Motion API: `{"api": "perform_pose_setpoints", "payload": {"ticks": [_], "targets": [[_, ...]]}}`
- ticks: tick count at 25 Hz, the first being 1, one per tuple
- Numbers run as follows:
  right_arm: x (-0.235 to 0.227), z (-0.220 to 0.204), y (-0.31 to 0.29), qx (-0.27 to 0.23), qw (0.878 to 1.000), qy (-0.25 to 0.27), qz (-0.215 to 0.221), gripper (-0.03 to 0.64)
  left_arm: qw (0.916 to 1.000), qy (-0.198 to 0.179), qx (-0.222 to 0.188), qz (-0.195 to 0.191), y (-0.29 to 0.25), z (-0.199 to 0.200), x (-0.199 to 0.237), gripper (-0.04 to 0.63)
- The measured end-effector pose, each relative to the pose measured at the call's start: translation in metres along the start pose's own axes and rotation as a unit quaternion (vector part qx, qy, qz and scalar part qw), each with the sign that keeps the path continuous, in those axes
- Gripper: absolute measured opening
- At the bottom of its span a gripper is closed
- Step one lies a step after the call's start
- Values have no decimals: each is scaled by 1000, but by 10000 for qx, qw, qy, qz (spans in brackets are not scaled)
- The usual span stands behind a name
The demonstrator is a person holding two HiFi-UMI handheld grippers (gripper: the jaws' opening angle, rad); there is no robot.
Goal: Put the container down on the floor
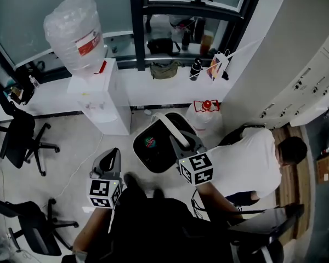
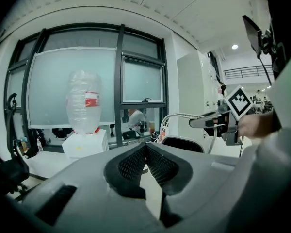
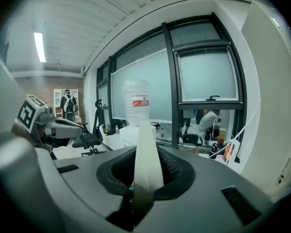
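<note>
While the right gripper [image 1: 177, 141] pinches the white handle [image 1: 170, 120], the black container [image 1: 153, 147] hangs just beneath it over the floor [image 1: 71, 141]; the left gripper [image 1: 111, 159] (closed, empty) sits alongside.

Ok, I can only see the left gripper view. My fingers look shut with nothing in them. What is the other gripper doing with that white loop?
Observer: In the right gripper view, the fingers of the right gripper are shut on that loop. It is a flat white handle.
Operator: What is the handle part of?
Observer: The head view looks down into a round black container. It is open on top and has a red and green mark inside.
Operator: Is anybody close to it?
Observer: Yes. In the head view, a person in a white shirt is bent over just to the right of it.
</note>
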State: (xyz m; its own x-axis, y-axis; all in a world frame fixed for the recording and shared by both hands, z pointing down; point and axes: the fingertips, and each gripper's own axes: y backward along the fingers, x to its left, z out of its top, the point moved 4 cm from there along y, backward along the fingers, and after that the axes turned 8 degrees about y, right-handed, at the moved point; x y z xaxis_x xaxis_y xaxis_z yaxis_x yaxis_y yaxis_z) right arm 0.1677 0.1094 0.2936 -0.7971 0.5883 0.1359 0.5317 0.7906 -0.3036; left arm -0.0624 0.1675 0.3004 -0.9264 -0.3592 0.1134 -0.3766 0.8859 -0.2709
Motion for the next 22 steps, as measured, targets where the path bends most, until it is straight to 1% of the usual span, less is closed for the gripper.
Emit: {"api": "perform_pose_setpoints", "payload": {"ticks": [4,11,14,18,22], "targets": [[-3,0,-24,163,9997,165,-54,66,9999,40,23,-123,-24,2,16,11],[-12,3,-73,430,9985,277,-211,66,9989,-12,108,-455,-80,14,52,11],[-19,1,-96,569,9977,225,-283,66,9980,-144,131,-594,-103,20,69,11],[-24,-3,-133,729,9966,125,-354,66,9969,-109,256,-729,-135,20,98,11],[-30,-11,-173,839,9953,73,-476,66,9953,-192,421,-845,-165,14,123,11]]}}
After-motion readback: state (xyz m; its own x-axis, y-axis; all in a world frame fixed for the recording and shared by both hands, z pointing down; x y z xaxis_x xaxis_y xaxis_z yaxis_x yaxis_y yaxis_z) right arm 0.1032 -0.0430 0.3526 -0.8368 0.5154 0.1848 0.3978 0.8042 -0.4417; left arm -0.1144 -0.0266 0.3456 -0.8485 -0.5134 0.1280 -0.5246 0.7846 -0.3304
